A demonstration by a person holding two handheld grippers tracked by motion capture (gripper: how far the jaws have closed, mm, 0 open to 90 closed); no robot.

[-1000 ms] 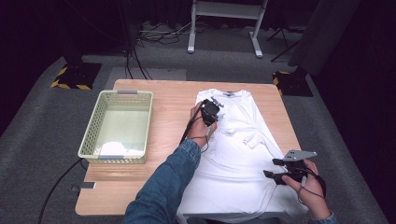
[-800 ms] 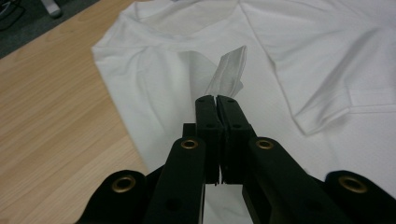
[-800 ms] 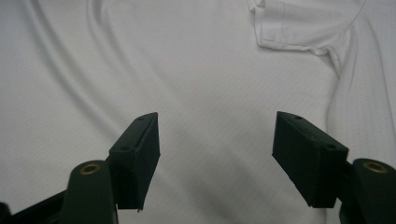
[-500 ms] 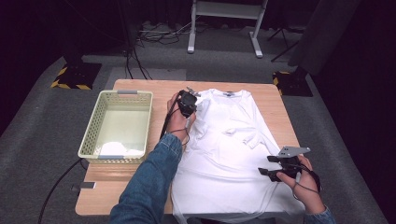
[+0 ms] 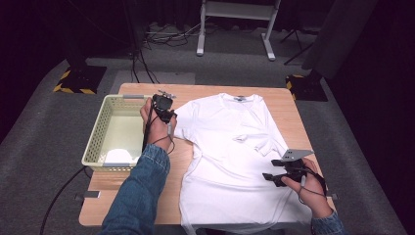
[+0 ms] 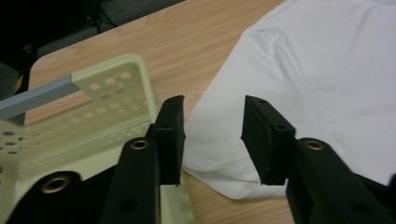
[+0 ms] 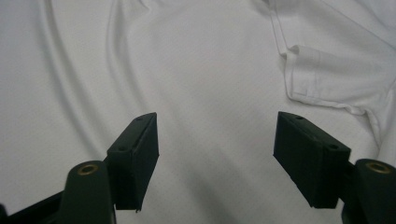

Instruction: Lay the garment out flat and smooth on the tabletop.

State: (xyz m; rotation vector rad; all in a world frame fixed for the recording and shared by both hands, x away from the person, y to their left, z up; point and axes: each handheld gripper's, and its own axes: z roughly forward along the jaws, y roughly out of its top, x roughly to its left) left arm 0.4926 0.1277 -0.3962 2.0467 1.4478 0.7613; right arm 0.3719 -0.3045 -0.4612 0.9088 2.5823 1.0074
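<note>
A white T-shirt (image 5: 230, 166) lies face up on the wooden table (image 5: 279, 100), collar at the far side. Its left sleeve (image 5: 183, 126) is spread flat toward the basket. The right sleeve (image 5: 258, 142) lies folded in over the chest. My left gripper (image 5: 164, 105) hovers over the edge of the left sleeve (image 6: 219, 158), beside the basket. Its jaws have just been opening and nothing is between them. My right gripper (image 5: 272, 177) hangs open over the shirt's lower right part (image 7: 187, 56), with the folded sleeve (image 7: 327, 65) just beyond it.
A pale yellow perforated basket (image 5: 95, 142) stands on the left of the table, its corner (image 6: 107, 93) right next to my left gripper. Something white (image 5: 117, 155) lies in its near end. A metal stand (image 5: 235, 10) is on the floor behind the table.
The left gripper carried the left sleeve from over the chest out to the left, toward the basket, then opened and let it go. The right gripper drifted a little left over the shirt.
</note>
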